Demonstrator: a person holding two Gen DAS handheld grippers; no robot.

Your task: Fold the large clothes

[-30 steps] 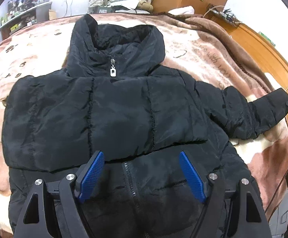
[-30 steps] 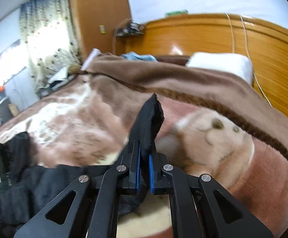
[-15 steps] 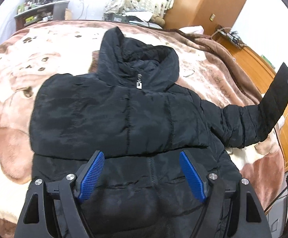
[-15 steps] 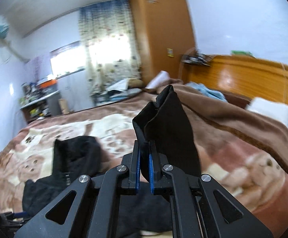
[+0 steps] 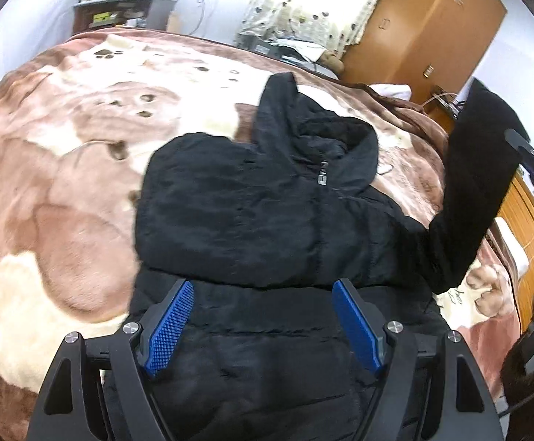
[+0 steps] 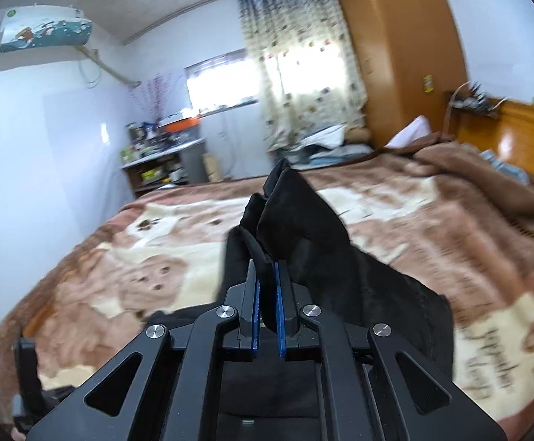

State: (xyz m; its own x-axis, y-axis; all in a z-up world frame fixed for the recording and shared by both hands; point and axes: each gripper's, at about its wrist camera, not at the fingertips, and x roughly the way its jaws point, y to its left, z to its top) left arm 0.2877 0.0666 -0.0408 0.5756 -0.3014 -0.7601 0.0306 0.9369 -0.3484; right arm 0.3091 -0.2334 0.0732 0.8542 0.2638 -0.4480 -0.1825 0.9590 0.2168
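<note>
A black puffer jacket point(image 5: 267, 220) lies front-up on the bed, collar away from me, with one sleeve folded across its chest. My left gripper point(image 5: 265, 316) is open and empty, hovering over the jacket's lower front. My right gripper point(image 6: 266, 294) is shut on the cuff of the other sleeve point(image 6: 296, 220) and holds it up off the bed. That raised sleeve point(image 5: 476, 183) stands nearly upright at the right in the left wrist view, with the right gripper point(image 5: 531, 161) at its top.
A brown and cream bear-print blanket point(image 5: 65, 183) covers the bed. A wooden headboard point(image 6: 524, 128) and wardrobe point(image 5: 432, 25) stand on the right. A cluttered shelf point(image 6: 164, 161) and a curtained window point(image 6: 303, 73) are beyond the far edge.
My right gripper has lifted the sleeve higher and swung it toward the jacket's body. The left gripper has stayed open while its view tilted up and left.
</note>
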